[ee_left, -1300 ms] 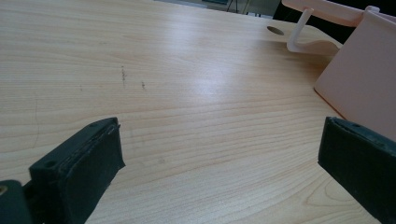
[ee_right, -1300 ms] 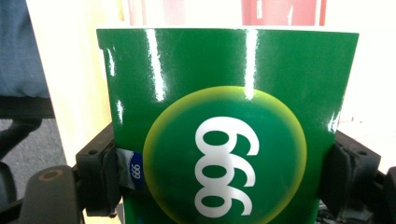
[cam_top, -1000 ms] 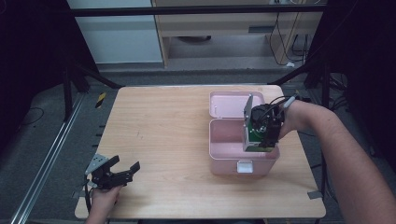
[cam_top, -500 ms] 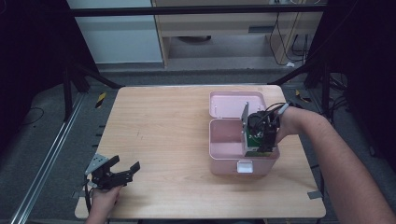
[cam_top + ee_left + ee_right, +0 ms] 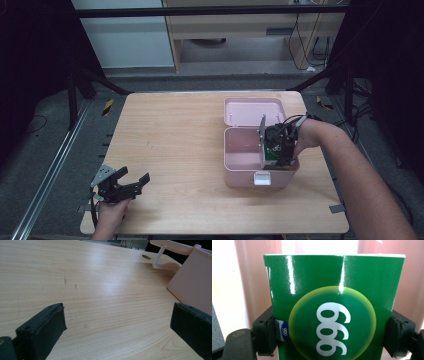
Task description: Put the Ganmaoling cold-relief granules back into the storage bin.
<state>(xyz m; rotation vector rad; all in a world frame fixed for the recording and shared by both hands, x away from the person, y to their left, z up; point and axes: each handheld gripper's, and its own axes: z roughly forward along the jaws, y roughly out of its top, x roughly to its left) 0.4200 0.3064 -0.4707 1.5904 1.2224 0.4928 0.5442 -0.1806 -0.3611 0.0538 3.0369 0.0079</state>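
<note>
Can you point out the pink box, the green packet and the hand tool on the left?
pink box (image 5: 242, 162), high view, front left wall.
green packet (image 5: 334, 290), right gripper view, its printed face.
left gripper (image 5: 131, 180), high view, between its fingers.

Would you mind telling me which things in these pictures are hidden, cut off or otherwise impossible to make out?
- Green box: its lower end is cut off by the bottom edge of the right gripper view; in the high view the right gripper covers most of it.
- Pink case: part of its floor is hidden by the right gripper in the high view, so any contents there cannot be told.
- Left gripper: its right jaw is cut off at the left gripper view's edge.
</note>
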